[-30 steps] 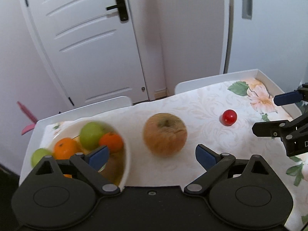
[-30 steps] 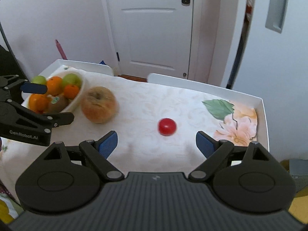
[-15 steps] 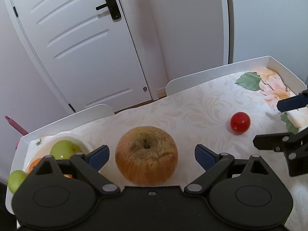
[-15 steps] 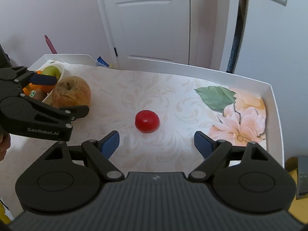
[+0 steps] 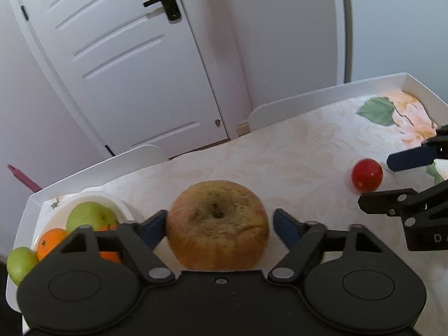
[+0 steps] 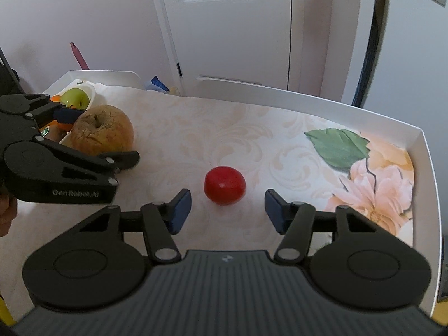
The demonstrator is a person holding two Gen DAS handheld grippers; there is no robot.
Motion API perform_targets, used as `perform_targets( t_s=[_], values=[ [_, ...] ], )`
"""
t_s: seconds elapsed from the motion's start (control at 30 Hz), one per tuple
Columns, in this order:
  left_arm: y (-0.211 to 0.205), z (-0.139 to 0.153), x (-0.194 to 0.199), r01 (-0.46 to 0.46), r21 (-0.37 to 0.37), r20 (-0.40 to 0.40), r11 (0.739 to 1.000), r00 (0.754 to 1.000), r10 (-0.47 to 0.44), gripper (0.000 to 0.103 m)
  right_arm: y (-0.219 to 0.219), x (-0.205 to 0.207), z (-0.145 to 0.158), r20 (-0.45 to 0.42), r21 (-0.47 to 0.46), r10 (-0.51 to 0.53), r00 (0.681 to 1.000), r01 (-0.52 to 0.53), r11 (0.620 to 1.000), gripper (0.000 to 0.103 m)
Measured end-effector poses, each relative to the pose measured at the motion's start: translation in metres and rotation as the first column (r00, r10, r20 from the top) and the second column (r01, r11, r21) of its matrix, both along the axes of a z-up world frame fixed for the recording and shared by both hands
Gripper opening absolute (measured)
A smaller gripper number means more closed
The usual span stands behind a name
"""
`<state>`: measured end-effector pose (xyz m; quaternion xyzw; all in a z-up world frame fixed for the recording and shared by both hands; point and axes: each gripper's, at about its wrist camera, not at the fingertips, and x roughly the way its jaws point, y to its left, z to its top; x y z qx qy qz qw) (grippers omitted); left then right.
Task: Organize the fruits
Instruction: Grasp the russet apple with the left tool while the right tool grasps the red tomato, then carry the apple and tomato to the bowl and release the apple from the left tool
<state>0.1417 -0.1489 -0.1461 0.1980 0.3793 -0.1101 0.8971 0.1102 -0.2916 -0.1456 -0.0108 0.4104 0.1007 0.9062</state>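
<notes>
A large wrinkled yellow-brown apple (image 5: 217, 225) sits on the table between the open fingers of my left gripper (image 5: 218, 224); the left pad touches it and a small gap shows at the right pad. The apple also shows in the right wrist view (image 6: 102, 131). A small red tomato (image 6: 224, 185) lies just ahead of my open right gripper (image 6: 228, 210), partly between its fingertips. The tomato also shows in the left wrist view (image 5: 366, 175). A white bowl (image 5: 95, 197) at the left holds green apples and oranges.
The table is a white raised-rim tray top (image 6: 425, 151) with a floral cloth. A white door (image 5: 126, 56) and walls stand behind. A pink stick (image 6: 79, 56) leans at the far left. The left gripper's body (image 6: 56, 165) lies left of the tomato.
Both grippers have moved forward. The left one now straddles the apple and its fingers have narrowed. The right one has come up to the tomato with narrower fingers.
</notes>
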Motion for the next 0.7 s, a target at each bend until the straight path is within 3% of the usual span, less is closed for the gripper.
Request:
perform_targets(
  t_s=[0.1,0.33,0.57,0.7],
  values=[
    [0.006,0.002,0.002,-0.006,-0.032,-0.017,0.999,1.0,0.005,0.078,0.002,0.004,-0.001,-0.002,0.007,-0.003,1.0,0.003,1.0,0.071],
    [0.007,0.003,0.0,-0.003,-0.03,-0.014,1.0,1.0,0.003,0.077,0.008,0.009,-0.004,-0.004,-0.001,0.002,1.0,-0.002,1.0,0.063],
    [0.011,0.008,-0.004,0.0,-0.056,-0.034,0.998,0.999,-0.002,0.077,0.01,0.01,-0.004,0.005,-0.024,-0.016,1.0,0.016,1.0,0.048],
    [0.014,0.014,-0.011,-0.004,-0.068,-0.031,0.998,1.0,0.002,0.077,0.01,0.009,-0.002,0.005,-0.02,-0.013,1.0,0.013,1.0,0.048]
  ],
)
